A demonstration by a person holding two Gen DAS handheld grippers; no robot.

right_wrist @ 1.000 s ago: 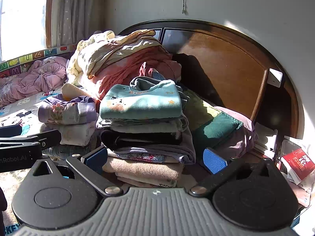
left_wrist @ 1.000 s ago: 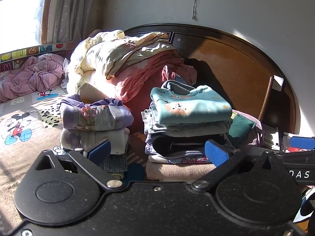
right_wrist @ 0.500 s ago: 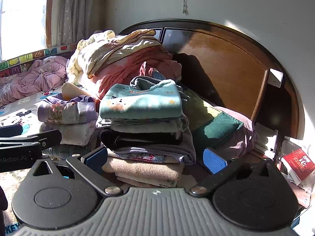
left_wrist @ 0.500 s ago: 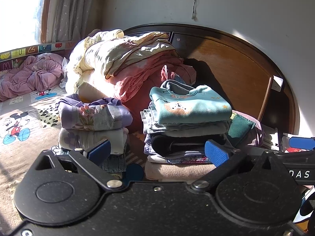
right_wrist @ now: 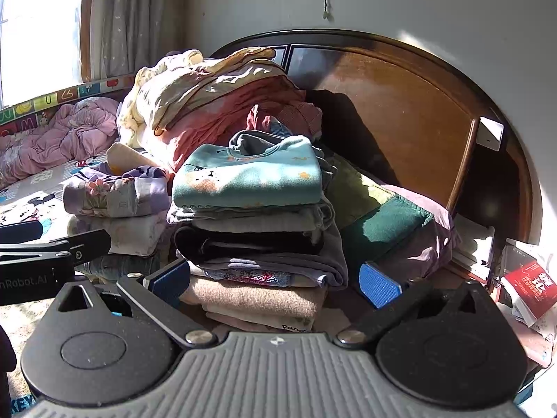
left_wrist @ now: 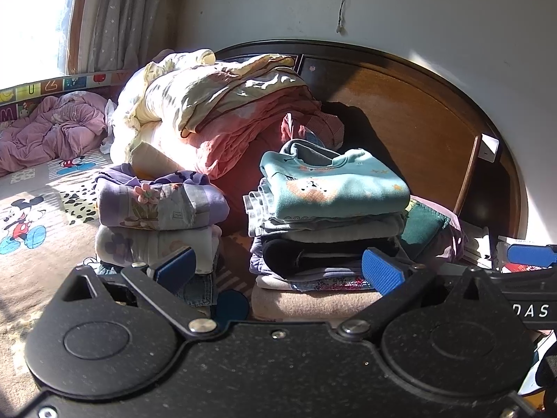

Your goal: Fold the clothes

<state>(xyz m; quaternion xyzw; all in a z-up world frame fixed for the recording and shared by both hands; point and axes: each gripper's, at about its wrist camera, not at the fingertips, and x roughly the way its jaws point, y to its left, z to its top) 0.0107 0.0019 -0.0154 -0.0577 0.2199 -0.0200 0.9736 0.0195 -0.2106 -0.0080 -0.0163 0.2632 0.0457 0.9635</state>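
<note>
A wooden headboard [left_wrist: 410, 111] is seen arching behind everything, and against it a large heap of bedding [left_wrist: 222, 104], cream over pink, is piled unfolded. A crumpled pink garment [left_wrist: 52, 132] is left loose at the far left on the cartoon-printed bedspread [left_wrist: 28, 209], near the window. In front of the heap two folded stacks are set side by side, apart by a narrow gap: the taller stack [right_wrist: 257, 230], topped by a teal sweatshirt [right_wrist: 250, 177], and the shorter stack [left_wrist: 156, 223], topped by a lilac flowered top [left_wrist: 156, 202]. A dark green item [right_wrist: 386, 223] is wedged just beside the taller stack, on its right.

The task is judged to be well along, since many pieces are already folded and stacked; the pink garment, and perhaps pieces within the heap, appear to be what is left.

The left gripper [left_wrist: 278, 268] is held low before the stacks with its blue pads spread wide and nothing between them. The right gripper [right_wrist: 275, 282] is likewise spread wide and empty, facing the taller stack.

The lowest layers of both stacks are cut off by the gripper bodies. What lies under the heap cannot be made out, and the books [right_wrist: 529, 289] at the far right are only partly shown.
</note>
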